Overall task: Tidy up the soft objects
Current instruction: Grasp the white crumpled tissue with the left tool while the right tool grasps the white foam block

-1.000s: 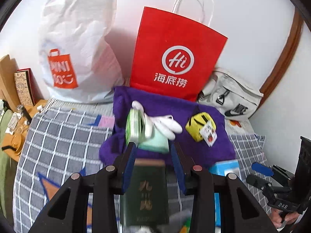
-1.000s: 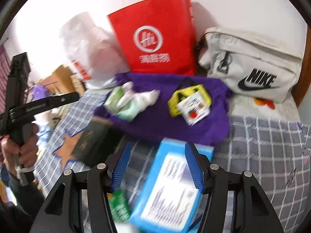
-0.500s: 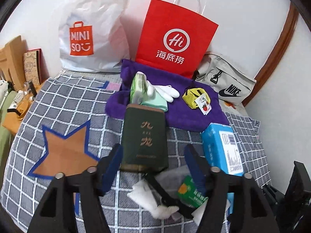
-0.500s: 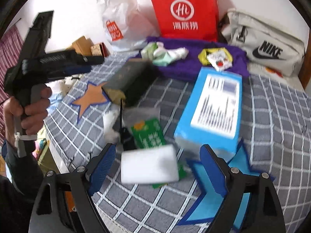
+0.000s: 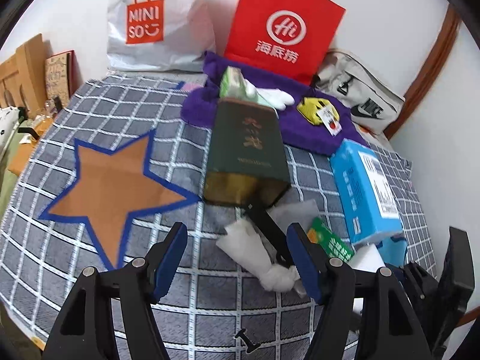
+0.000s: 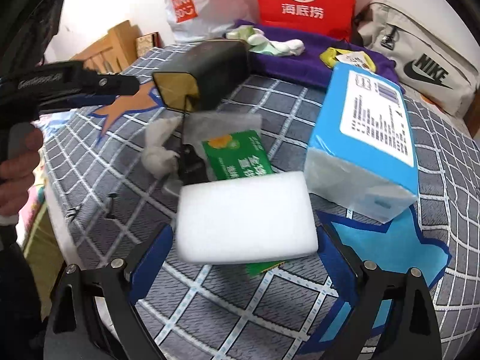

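Now checked bedspread (image 5: 90, 114) under everything. Blue box (image 6: 369, 138) just beyond your right gripper (image 6: 244, 240), dark green box (image 5: 246, 150) ahead of left. White foam block (image 6: 246, 207) between right jaws, which have just been opening wide; contact unclear. Crumpled white cloth (image 5: 255, 255) lies between your left gripper (image 5: 237, 255) jaws, parted, seemingly untouched.

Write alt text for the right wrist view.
The open right gripper straddles a white foam block lying on a green packet on a grey checked bedspread. A blue tissue pack lies to the right, a dark green box behind.
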Motion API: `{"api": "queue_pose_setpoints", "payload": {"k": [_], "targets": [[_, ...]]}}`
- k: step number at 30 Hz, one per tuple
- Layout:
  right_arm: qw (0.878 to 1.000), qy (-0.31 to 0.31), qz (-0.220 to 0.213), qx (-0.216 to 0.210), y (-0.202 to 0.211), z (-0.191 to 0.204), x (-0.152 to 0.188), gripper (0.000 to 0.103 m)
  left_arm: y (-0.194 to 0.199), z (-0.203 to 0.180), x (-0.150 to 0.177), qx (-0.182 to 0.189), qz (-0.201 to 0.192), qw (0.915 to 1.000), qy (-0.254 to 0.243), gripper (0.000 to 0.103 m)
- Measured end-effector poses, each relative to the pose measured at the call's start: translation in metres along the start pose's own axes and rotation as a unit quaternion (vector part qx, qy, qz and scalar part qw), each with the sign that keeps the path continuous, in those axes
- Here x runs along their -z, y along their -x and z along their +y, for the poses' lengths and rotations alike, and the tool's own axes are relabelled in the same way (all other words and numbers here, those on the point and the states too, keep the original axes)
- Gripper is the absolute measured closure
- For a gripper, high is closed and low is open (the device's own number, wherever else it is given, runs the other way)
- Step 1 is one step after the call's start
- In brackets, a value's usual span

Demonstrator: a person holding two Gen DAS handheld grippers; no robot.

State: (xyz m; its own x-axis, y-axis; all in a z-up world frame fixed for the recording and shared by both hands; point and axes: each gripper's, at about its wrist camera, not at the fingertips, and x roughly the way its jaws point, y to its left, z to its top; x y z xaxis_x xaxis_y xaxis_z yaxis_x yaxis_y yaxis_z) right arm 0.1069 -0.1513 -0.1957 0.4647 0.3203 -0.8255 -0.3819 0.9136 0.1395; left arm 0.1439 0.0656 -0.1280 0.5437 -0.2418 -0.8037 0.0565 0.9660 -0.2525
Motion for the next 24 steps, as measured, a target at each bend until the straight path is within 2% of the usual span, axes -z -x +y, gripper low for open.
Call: {"api": "queue_pose_setpoints", "payload": {"k": [1,6,11,14,18,20,21,24], "targets": [[1.000,-0.009,0.001,-0.004,0.000,-0.004,0.002,0.022,-0.003,-0.001,0.002,0.003,0.004,1.0000,-0.001,0.036],[0.999,-0.042,-0.019,-0.029,0.025,-0.020,0.010,0.021,-0.018,-0.011,0.017,0.011,0.020,0.9997,-0.014,0.036],[0.997,-0.056,-0.049,0.007,0.054,-0.040,0.022,0.021,-0.032,-0.017,0.027,0.000,0.037,0.9987,-0.034,0.036],[0.996,-0.074,-0.048,0.024,0.056,-0.055,0.028,0.021,-0.041,-0.019,0.033,0.001,0.048,0.9982,-0.037,0.036],[0.994,-0.090,-0.033,0.045,0.043,-0.066,0.034,0.021,-0.047,-0.032,0.038,-0.028,0.039,0.9962,-0.073,0.036],[0.995,-0.089,-0.029,0.037,0.037,-0.065,0.037,0.021,-0.047,-0.037,0.039,-0.034,0.036,0.9953,-0.084,0.040],[0.995,-0.088,-0.028,0.028,0.034,-0.062,0.038,0.021,-0.047,-0.037,0.039,-0.026,0.036,0.9956,-0.083,0.047],[0.996,-0.087,-0.022,0.025,0.026,-0.059,0.040,0.021,-0.045,-0.032,0.038,-0.029,0.033,0.9965,-0.071,0.057]]}}
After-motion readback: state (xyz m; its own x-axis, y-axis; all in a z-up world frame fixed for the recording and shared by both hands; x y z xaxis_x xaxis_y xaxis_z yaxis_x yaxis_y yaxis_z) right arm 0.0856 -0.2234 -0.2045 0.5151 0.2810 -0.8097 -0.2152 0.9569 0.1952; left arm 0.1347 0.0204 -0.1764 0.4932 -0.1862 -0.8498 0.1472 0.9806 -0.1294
